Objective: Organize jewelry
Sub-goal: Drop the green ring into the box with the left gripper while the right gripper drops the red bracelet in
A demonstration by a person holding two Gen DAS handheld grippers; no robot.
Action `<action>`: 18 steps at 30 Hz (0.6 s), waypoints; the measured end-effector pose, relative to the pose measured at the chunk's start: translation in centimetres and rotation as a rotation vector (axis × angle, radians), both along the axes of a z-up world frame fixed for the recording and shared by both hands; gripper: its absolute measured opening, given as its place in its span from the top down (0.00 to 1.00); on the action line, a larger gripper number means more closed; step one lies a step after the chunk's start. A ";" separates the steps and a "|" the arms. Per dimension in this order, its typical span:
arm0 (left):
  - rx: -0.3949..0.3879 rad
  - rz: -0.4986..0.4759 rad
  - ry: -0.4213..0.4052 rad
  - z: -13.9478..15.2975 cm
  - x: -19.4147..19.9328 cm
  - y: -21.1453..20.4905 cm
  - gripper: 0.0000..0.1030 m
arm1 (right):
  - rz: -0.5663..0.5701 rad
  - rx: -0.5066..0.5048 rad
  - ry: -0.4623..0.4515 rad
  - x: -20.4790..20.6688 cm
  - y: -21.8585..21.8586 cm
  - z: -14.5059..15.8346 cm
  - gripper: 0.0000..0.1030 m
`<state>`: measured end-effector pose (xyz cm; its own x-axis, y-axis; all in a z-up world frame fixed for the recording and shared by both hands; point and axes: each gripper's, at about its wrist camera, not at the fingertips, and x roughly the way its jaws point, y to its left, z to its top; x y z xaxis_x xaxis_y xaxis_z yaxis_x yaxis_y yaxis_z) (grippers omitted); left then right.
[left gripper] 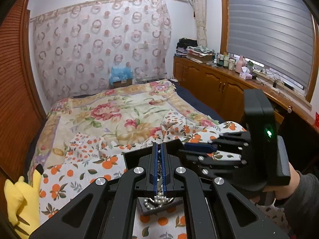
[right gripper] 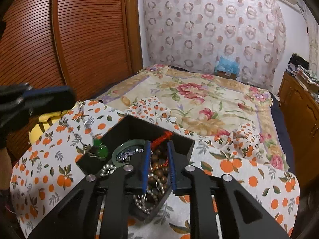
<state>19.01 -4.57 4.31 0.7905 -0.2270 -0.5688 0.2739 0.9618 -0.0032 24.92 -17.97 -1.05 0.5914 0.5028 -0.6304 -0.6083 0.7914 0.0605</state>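
Our left claw is clamped tight on a thin silver chain with a green pendant — it trails into the black box on the bed. Our right claw hangs slightly parted over the wooden beads, gripping nothing.

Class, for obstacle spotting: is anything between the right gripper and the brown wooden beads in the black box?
Nothing visible: the open right gripper hangs directly over the wooden beads, pearls tangled alongside.

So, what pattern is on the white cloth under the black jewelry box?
Oranges with green leaves; right wrist view.
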 end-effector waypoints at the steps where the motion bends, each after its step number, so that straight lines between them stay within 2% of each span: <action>1: 0.002 0.000 0.001 0.0 0.3 -0.1 0.98 | -0.003 0.003 0.000 -0.1 -0.2 0.0 0.81; 6: 0.009 0.005 0.016 -0.2 1.1 -0.3 0.98 | -0.028 0.008 0.000 -1.0 -2.2 -0.1 0.81; 18: 0.034 0.011 0.079 -3.8 2.0 -1.3 0.98 | -0.038 0.004 -0.011 -4.5 -5.1 -0.4 0.81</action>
